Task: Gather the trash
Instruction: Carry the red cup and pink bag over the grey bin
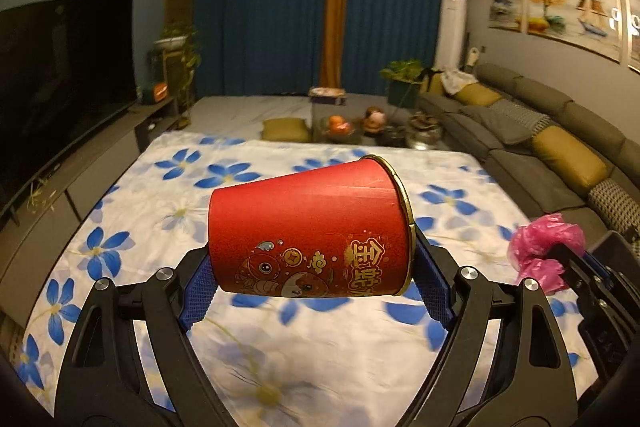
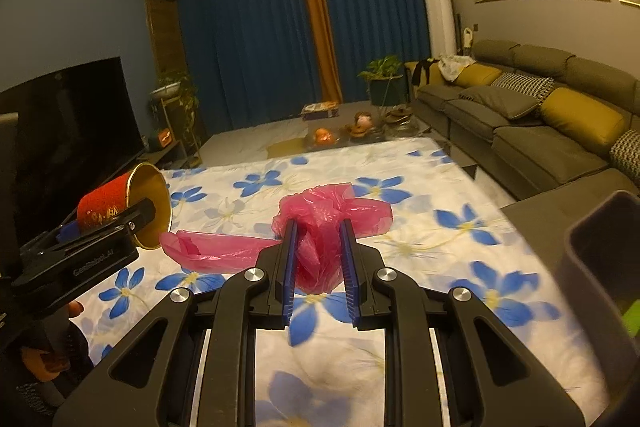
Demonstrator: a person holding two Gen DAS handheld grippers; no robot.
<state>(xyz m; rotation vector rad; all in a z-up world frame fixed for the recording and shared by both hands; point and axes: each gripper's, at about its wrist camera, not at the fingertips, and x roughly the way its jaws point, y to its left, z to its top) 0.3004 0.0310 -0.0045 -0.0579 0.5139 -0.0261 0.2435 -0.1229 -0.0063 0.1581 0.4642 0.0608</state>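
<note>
My left gripper (image 1: 316,267) is shut on a red paper cup (image 1: 308,227) with gold print. It holds the cup on its side above the flowered cloth, rim to the right. The cup (image 2: 120,207) and left gripper (image 2: 104,227) also show at the left of the right wrist view. My right gripper (image 2: 318,259) is shut on a crumpled pink plastic bag (image 2: 324,219), whose loose tail trails left over the cloth. The bag (image 1: 544,247) and right gripper (image 1: 568,263) show at the right edge of the left wrist view.
A table under a white cloth with blue flowers (image 2: 420,227) fills the foreground. A dark grey bin (image 2: 604,267) stands at the right edge. A grey sofa (image 2: 540,115) runs along the right, a TV (image 1: 60,87) along the left.
</note>
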